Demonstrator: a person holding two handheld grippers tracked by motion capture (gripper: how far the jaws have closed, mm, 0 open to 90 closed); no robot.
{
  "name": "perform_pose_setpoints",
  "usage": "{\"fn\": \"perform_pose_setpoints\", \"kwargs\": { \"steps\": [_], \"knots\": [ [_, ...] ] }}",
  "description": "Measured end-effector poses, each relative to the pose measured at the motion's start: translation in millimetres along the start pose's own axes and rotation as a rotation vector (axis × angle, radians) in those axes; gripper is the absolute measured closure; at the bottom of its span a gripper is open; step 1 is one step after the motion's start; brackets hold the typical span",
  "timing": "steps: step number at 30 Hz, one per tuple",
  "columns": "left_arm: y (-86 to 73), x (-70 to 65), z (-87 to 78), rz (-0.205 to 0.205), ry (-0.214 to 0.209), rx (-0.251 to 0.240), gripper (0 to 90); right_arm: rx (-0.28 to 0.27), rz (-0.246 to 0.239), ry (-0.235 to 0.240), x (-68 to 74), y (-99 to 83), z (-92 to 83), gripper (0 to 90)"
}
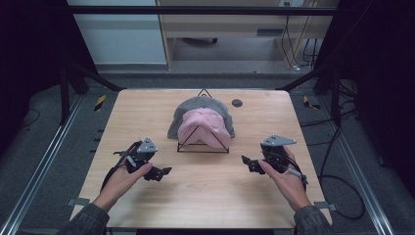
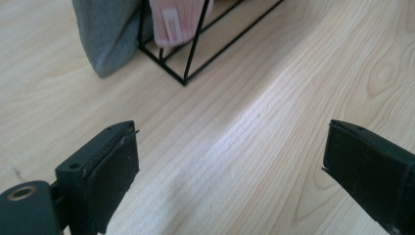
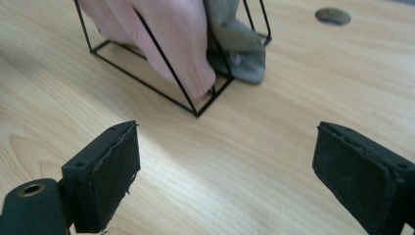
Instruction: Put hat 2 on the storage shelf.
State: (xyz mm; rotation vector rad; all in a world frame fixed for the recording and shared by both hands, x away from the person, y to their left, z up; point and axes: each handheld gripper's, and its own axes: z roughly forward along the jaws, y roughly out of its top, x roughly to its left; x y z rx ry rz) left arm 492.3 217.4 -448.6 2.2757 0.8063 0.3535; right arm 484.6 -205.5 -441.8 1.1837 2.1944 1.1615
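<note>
Behind both wide-jawed grippers: pink beanie (image 1: 203, 126) and grey beanie (image 1: 195, 105) are draping over wire rack (image 1: 202, 147); snagging fabric is likely tipping that light frame.

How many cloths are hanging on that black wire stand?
2. A pink cloth is draped over the front of the wire stand; a grey cloth hangs behind and beneath it. More might be hidden underneath.

Light wood tabletop (image 1: 147, 122), small dark round hole (image 1: 237, 103) near far edge, black frame rails (image 1: 63, 93), yellow-black tape (image 1: 100, 102) on grey floor (image 1: 44, 127)
</note>
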Motion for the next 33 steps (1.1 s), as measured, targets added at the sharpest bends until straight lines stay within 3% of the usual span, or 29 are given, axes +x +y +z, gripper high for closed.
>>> {"fn": "perform_pose_setpoints", "kwargs": {
  "steps": [5, 12, 17, 20, 23, 27, 33],
  "knots": [
    [-12.9, 3.6, 8.5, -0.003, 0.020, 0.040, 5.8, 0.037, 0.021, -0.008, -3.2, -15.6, 7.6, 11.0],
    [-32.3, 15.5, 19.0, -0.054, 0.034, 0.075, 5.7, 0.102, 0.064, -0.031, -13.4, -36.9, 20.3, 11.5],
    [-41.8, 22.2, 26.0, -0.091, 0.046, 0.091, 5.4, 0.150, 0.069, -0.058, -17.2, -45.2, 28.9, 11.2],
    [-43.9, 24.1, 27.3, -0.089, 0.058, 0.082, 3.9, 0.176, 0.075, -0.071, -16.6, -49.3, 36.0, 10.3],
    [-45.8, 26.1, 28.1, -0.090, 0.073, 0.067, 2.9, 0.162, 0.030, -0.105, -12.9, -51.0, 41.0, 8.4],
    [-51.8, 30.6, 29.3, -0.095, 0.082, 0.019, 0.0, 0.126, 0.030, -0.119, -13.9, -52.6, 46.2, 4.5],
    [-56.0, 33.3, 29.9, -0.102, 0.094, -0.022, 0.0, 0.134, 0.109, -0.187, -19.3, -51.9, 46.6, 1.3]
  ]
}}
